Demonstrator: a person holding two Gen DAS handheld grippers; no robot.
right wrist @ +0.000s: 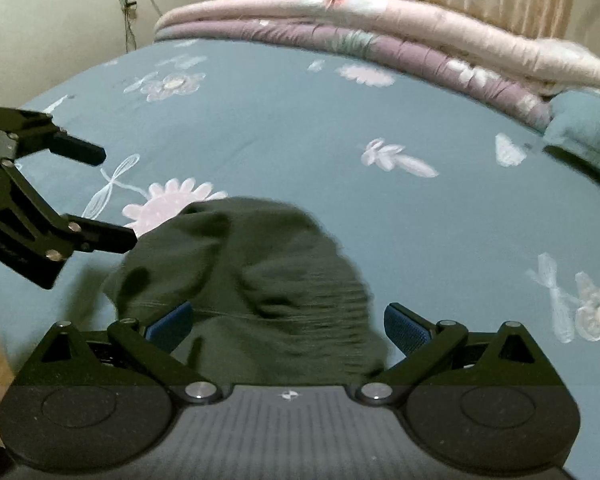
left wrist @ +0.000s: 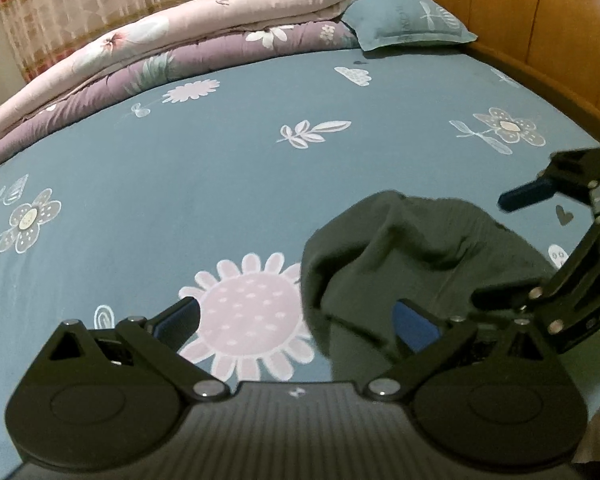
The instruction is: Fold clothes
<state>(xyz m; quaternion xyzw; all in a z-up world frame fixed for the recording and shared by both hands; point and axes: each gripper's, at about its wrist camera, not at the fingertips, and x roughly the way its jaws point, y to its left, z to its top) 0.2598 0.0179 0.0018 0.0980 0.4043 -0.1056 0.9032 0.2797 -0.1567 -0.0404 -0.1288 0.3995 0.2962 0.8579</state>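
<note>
We see the bed point(left wrist: 220, 184), its blue flowered sheet taut, with a quilt point(left wrist: 180, 52) and a pillow point(left wrist: 404, 20) stacked along the far side. On the near part lies the garment point(left wrist: 412, 256), dark green, bunched in a rumpled heap rather than flat, partly over the big pink flower print. Whether it is a heap waiting to be spread or a rough fold just let go, we cannot tell.

Our left claw point(left wrist: 296, 320) is released, jaws wide, one pad by the cloth's edge. Our right claw point(right wrist: 288, 320) is likewise released, straddling the heap.

We judge the main risk is pinching several bunched layers at once, which would drag the whole lump instead of one edge. The two claws are near each other and could knock together. The blur also hides seams.
</note>
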